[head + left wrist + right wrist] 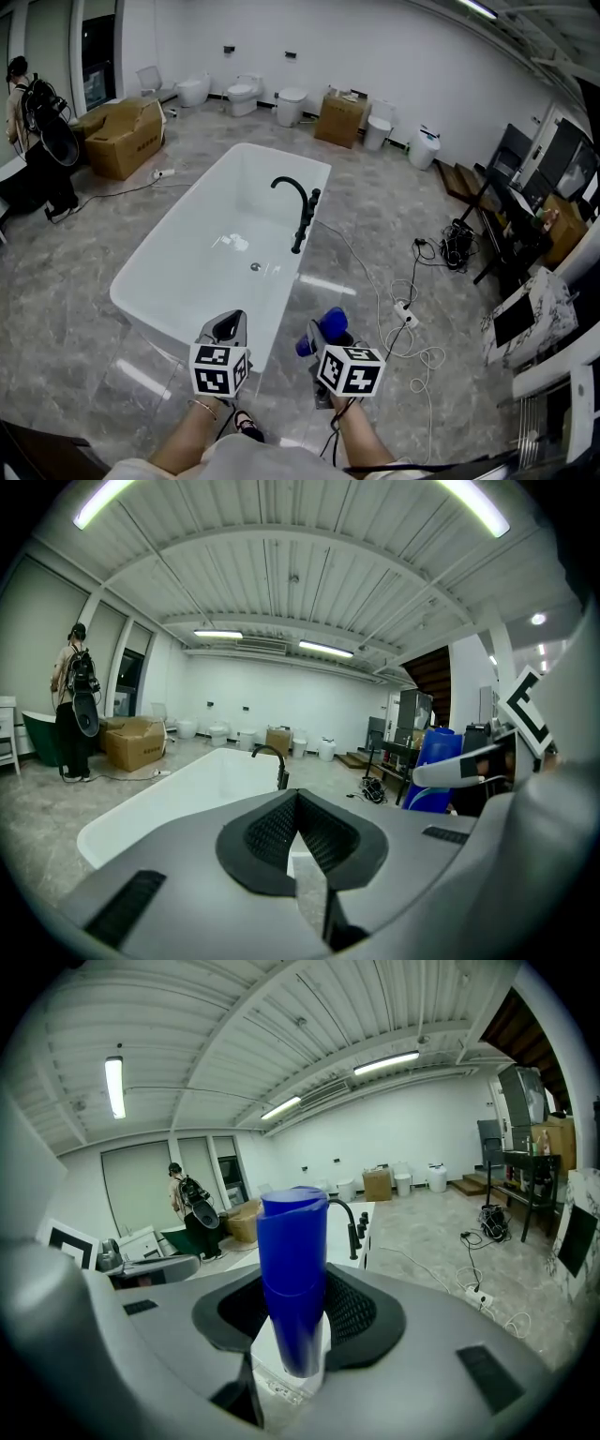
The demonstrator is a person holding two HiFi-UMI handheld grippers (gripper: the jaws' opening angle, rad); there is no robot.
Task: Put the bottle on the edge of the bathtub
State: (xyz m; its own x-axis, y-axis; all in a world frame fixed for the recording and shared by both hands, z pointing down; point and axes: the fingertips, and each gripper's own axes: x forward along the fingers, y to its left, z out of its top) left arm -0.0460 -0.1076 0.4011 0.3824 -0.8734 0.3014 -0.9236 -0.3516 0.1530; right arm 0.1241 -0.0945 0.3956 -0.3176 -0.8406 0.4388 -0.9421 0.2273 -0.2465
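Observation:
A white bathtub stands in the middle of the grey floor, with a black faucet on its right rim. My right gripper is shut on a blue bottle, held upright in the air just off the tub's near right corner. In the right gripper view the bottle stands between the pads, with the faucet behind it. My left gripper hovers over the tub's near end, shut with nothing in it. The left gripper view has the bottle at its right.
Cables and a power strip lie on the floor right of the tub. Cardboard boxes and a person are at the far left. Toilets line the back wall. A dark desk stands at the right.

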